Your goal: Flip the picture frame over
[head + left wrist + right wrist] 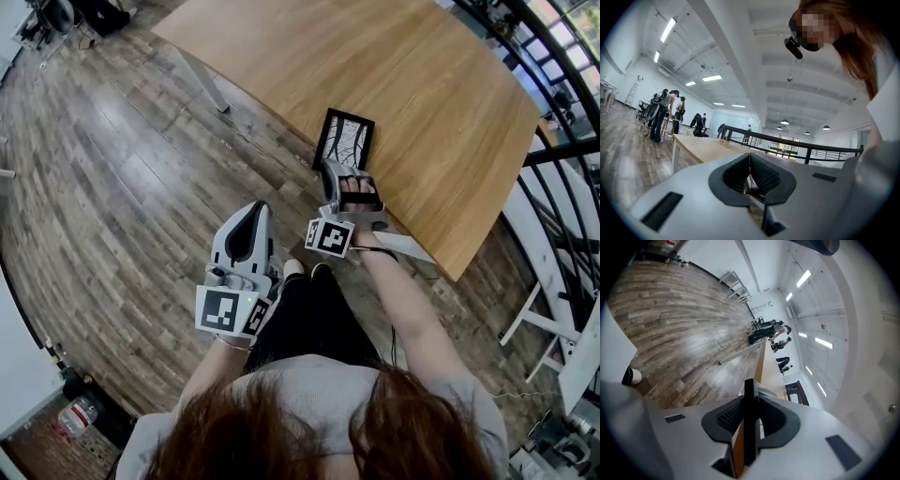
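Note:
A black picture frame (343, 139) lies face up on the wooden table (422, 94), with a branch print showing and its near end at the table's front edge. My right gripper (339, 171) is at that near end. In the right gripper view the frame's black edge (749, 423) runs between the jaws, and the right gripper (750, 386) is shut on it, with a strip of orange wood (738, 446) beside it. My left gripper (257, 210) hangs over the floor to the left, off the table. It is shut (750, 155) with nothing held.
The table's front edge runs diagonally, with a white leg (202, 80) at the far left. A black railing (562, 141) stands behind the table at the right. A bottle (80, 412) lies on the floor at the lower left. People (663, 112) stand far off.

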`<action>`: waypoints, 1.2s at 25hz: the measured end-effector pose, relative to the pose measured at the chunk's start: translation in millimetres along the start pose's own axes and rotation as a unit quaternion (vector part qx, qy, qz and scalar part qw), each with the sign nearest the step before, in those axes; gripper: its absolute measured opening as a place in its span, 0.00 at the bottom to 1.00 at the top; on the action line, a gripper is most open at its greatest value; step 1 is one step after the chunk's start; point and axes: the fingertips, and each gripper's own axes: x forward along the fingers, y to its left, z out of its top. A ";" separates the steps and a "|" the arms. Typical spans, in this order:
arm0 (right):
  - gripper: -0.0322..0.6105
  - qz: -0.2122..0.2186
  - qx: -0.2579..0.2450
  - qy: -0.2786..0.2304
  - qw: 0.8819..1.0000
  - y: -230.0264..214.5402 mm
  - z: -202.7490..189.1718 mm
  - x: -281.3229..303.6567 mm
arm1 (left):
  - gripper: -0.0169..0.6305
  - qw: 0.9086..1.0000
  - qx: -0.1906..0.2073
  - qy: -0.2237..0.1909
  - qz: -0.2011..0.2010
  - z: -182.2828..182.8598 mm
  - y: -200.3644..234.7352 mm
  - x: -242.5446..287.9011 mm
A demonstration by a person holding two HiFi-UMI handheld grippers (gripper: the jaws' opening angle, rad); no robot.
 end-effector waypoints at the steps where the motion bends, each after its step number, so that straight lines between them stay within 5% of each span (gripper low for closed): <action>1: 0.22 -0.001 0.001 -0.003 1.000 -1.4 1.2 -0.9 | 0.04 1.000 -0.001 0.001 -0.002 -0.2 -0.6 0.0; 11: 0.20 -0.033 0.123 -0.058 0.990 -42.0 19.8 -29.7 | 0.04 1.000 0.003 -0.007 -0.026 6.9 -11.8 0.1; 14: 0.20 -0.068 0.215 -0.070 0.972 -75.0 23.9 -38.6 | 0.04 1.000 0.001 -0.008 -0.029 9.1 -12.8 1.0; 17: 0.19 -0.103 0.319 -0.072 0.939 -109.7 21.1 -41.8 | 0.04 0.999 0.000 -0.006 -0.035 9.8 -13.6 2.2; 21: 0.19 -0.138 0.443 -0.069 0.883 -146.9 6.2 -41.8 | 0.04 0.999 0.001 -0.004 -0.043 10.8 -14.7 4.7; 23: 0.19 -0.154 0.512 -0.075 0.842 -162.7 -5.2 -44.1 | 0.04 0.999 0.002 -0.004 -0.046 12.5 -14.3 6.6; 30: 0.18 -0.220 0.733 -0.082 0.638 -169.4 -62.9 -62.6 | 0.04 0.998 -0.001 -0.001 -0.061 13.5 -15.3 17.2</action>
